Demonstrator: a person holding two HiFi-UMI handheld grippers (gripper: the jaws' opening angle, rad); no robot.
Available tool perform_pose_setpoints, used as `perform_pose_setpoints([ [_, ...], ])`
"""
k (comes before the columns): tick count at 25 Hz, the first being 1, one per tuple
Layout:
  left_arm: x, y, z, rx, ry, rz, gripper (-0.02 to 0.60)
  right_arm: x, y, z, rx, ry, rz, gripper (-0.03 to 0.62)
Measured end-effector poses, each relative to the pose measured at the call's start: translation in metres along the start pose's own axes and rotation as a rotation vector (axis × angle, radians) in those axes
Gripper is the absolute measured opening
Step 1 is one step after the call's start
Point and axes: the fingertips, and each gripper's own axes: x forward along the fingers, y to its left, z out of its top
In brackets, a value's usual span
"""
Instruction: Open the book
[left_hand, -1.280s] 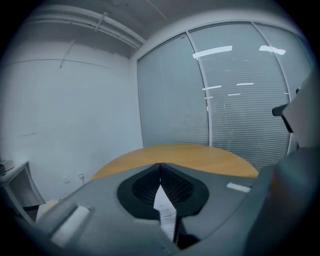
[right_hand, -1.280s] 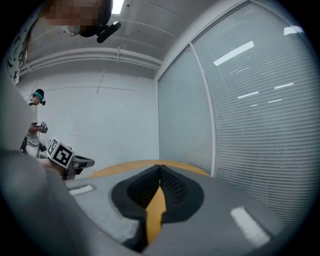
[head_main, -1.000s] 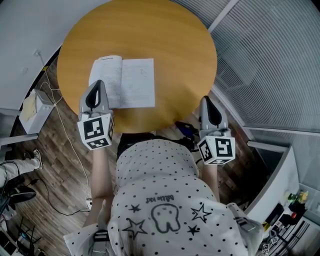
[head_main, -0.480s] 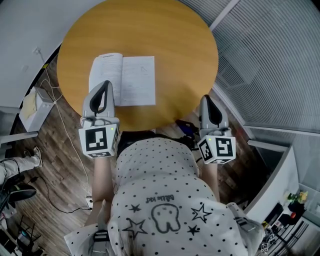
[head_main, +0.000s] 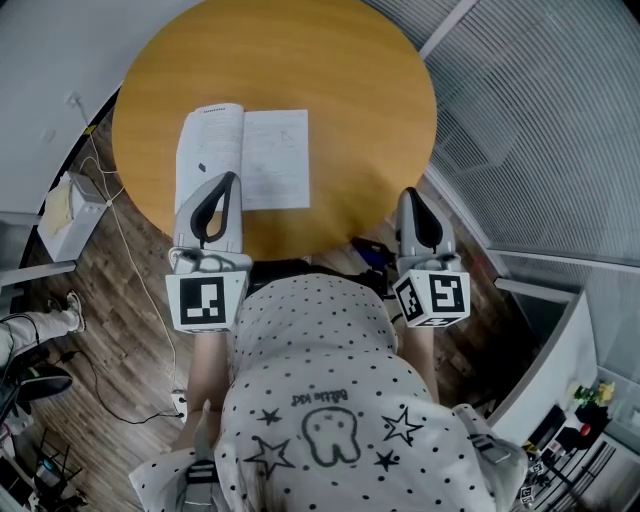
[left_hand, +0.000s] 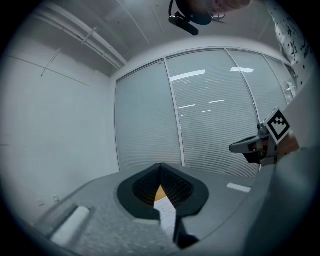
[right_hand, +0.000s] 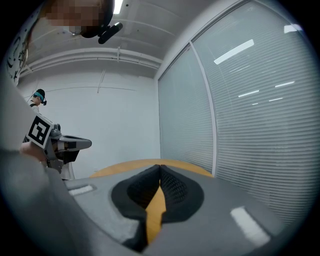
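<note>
**A:** so what was the room like?

**B:** pretty plain office tbh. There was a round desk (head_main: 330, 90) with an orange-brown wood top and a dark plank floor (head_main: 110, 330) under it. A glass wall with slatted blinds (head_main: 540, 130) ran along the right, and the wall on the left was bare white. A white box (head_main: 65, 215) sat on the floor just off the desk's left edge.

**A:** and the book?

**B:** the book (head_main: 245, 160) was already lying open on the left half of the desk, close to the person's side. Both pages were white with small print. The right page lay flat and the left one bulged up a bit toward the fold.

**A:** grippers doing anything?

**B:** the left hand-held gripper (head_main: 222, 185) was clenched with nothing in it. In the head view its tips sat over the book's near left corner, but I couldn't tell if they touched the paper. The right hand-held gripper (head_main: 413, 197) was clenched and empty too. It was at the desk's near right rim, well apart from the book.
</note>
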Motion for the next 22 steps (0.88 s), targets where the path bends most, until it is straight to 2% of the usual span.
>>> perform_pose_setpoints([
  [3, -0.002, -0.009, 0.006, -0.031, 0.001, -0.012, 0.009, 0.001, 0.000, -0.001, 0.000, 0.003, 0.006, 0.003],
  [22, 0.005, -0.043, 0.003, -0.071, 0.018, -0.101, 0.011, 0.005, -0.003, 0.002, -0.002, 0.004, 0.042, 0.004],
])
